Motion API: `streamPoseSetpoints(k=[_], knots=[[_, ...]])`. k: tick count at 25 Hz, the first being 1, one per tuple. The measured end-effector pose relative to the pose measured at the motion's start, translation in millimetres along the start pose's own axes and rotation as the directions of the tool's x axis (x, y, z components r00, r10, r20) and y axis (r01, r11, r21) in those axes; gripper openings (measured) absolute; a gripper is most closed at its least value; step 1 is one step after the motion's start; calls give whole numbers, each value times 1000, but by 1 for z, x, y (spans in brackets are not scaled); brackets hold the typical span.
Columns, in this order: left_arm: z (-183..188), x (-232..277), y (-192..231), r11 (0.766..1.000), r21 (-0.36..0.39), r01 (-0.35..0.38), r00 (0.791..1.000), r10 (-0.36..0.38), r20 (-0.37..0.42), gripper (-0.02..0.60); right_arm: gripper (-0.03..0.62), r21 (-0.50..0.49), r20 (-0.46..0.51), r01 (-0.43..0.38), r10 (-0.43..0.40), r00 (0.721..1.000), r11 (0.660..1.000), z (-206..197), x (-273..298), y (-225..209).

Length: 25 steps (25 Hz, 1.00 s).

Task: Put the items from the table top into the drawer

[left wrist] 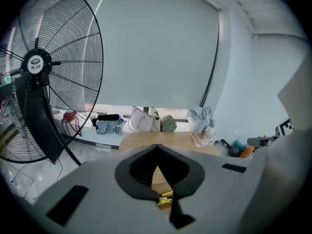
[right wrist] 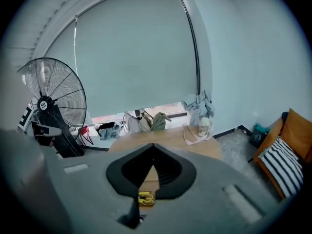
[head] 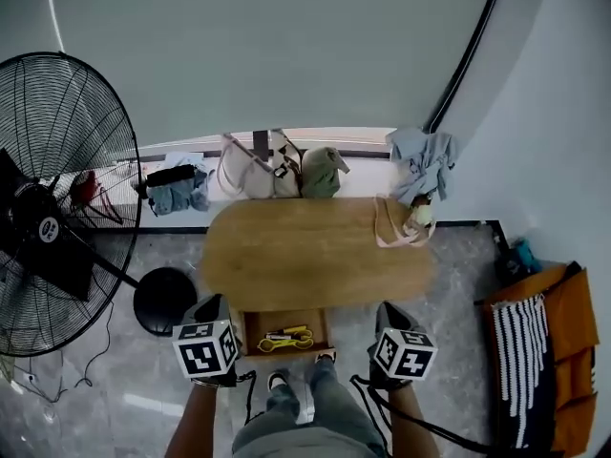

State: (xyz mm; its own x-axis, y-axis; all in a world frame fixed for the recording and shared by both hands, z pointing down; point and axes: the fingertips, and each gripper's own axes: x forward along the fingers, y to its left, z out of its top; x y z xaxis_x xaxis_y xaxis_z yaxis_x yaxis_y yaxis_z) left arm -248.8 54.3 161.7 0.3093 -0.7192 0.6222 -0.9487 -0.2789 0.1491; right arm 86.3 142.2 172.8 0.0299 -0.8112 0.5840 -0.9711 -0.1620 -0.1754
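An oval wooden table (head: 305,256) has its front drawer (head: 250,330) pulled open below me. Inside the drawer lie yellow-handled scissors (head: 284,343) and a pen-like item (head: 284,333). At the table's far right end rests a beige strapped bag with a small pale bottle (head: 417,218). My left gripper (head: 214,303) hangs shut and empty above the floor, left of the drawer. My right gripper (head: 389,311) is shut and empty to the drawer's right. In the left gripper view the gripper (left wrist: 157,145) has its jaws meeting over the table. The right gripper view shows that gripper (right wrist: 153,144) likewise.
A large black floor fan (head: 48,208) stands at the left, its round base (head: 162,299) near the table. Bags (head: 258,170) and clothes (head: 423,160) line the window ledge behind. An orange chair with a striped cushion (head: 535,351) sits at the right. The person's legs (head: 301,408) stand before the drawer.
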Motion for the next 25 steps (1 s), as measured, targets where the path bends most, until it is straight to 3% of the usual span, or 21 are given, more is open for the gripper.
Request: streamPoseSetpoints(k=[7,16,25], knots=[[11,-6,-6,1000,9,1,1000,-2,31,3,5,-19,20,55,-54,998,998,2,-10,-2],[16,-1,-31,999,14,31,999,-32,37,3,5,-42,37,58,-57,998,997,15,-19,-10],[24,2,-41,999,33,37,998,-38,39,3,5,-5,67,58,-58,996,998,33,-24,-14]])
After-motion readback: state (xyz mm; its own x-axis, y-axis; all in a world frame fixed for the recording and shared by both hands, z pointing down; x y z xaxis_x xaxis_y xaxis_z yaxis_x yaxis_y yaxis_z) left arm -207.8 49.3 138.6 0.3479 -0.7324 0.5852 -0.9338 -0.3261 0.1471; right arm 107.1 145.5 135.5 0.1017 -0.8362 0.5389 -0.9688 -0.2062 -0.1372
